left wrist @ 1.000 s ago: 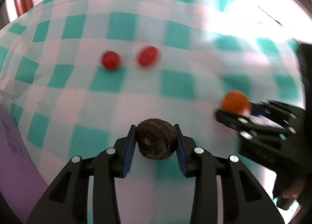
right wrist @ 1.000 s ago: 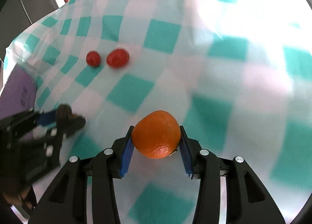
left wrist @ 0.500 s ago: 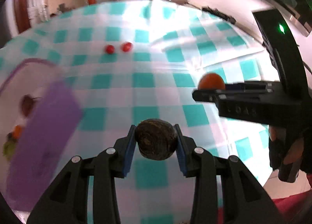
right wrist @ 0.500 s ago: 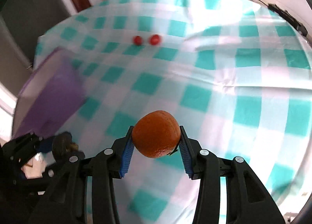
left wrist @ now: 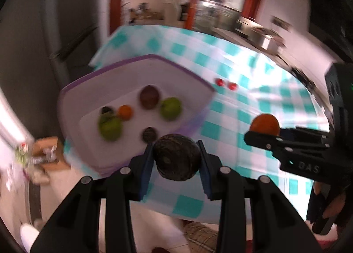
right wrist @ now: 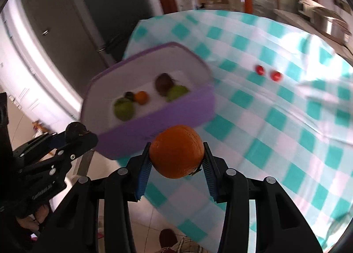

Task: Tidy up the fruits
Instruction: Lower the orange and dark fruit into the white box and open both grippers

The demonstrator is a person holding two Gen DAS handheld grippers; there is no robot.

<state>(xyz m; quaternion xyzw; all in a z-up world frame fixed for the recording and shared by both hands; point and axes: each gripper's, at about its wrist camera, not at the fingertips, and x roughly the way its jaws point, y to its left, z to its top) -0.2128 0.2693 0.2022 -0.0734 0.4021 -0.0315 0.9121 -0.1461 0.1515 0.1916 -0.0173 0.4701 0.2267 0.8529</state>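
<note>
My left gripper (left wrist: 175, 157) is shut on a dark brown wrinkled fruit (left wrist: 176, 156), held high above the table's near edge. My right gripper (right wrist: 176, 151) is shut on an orange (right wrist: 176, 151), also raised; it shows in the left wrist view (left wrist: 264, 125) at the right. A purple bin (left wrist: 136, 63) with a white inside stands at the table's left end and holds two green fruits (left wrist: 171, 108), a small orange, and several dark fruits (left wrist: 149, 96). It also shows in the right wrist view (right wrist: 158, 116). Two small red fruits (right wrist: 268, 72) lie on the cloth beyond the bin.
The table wears a teal and white checked cloth (right wrist: 275, 107). A dark door (right wrist: 72, 15) and white wall stand left of the table. Steel pots (right wrist: 331, 23) sit at the far right. The floor shows below the near table edge.
Both grippers have risen and pulled back from the cloth and swung left. The purple bin with its fruits has come fully into view. Both still hold their fruits.
</note>
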